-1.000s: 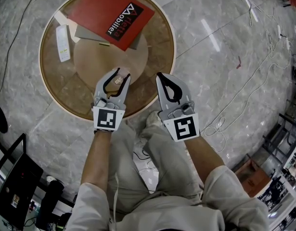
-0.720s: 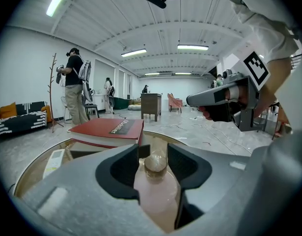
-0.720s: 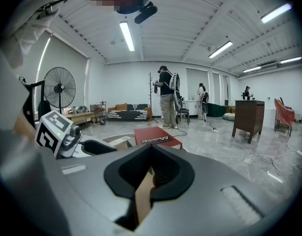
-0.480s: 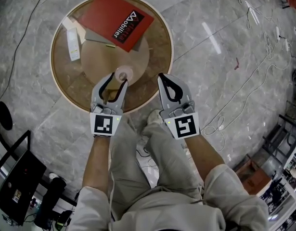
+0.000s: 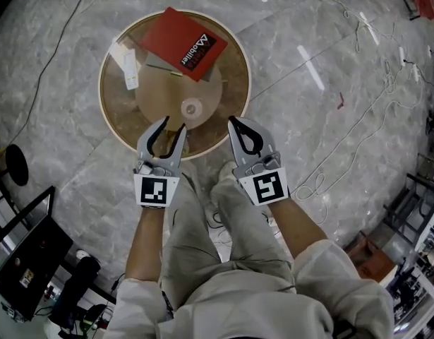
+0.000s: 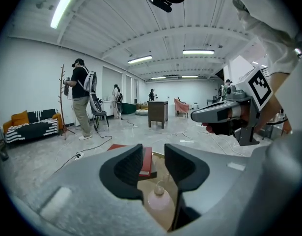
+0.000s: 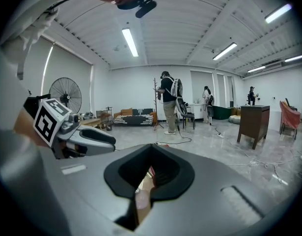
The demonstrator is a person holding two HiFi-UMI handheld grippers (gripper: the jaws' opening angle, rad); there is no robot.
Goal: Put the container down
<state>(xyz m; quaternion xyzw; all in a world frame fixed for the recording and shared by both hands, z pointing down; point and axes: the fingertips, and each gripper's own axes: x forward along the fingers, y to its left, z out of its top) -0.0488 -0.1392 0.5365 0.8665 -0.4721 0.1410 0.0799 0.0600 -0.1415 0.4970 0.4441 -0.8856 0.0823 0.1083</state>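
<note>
Holds nothing in left gripper, jaws apart though just narrowing; glimpses container below through the gap, base hidden. Clenches right gripper, empty.

1. A round wooden counter stands on a grey marble floor.
2. A red book lies at the counter's 12 o'clock.
3. A white remote lies at its 10 o'clock.
4. Loose cables trail off at 4 o'clock.
</note>
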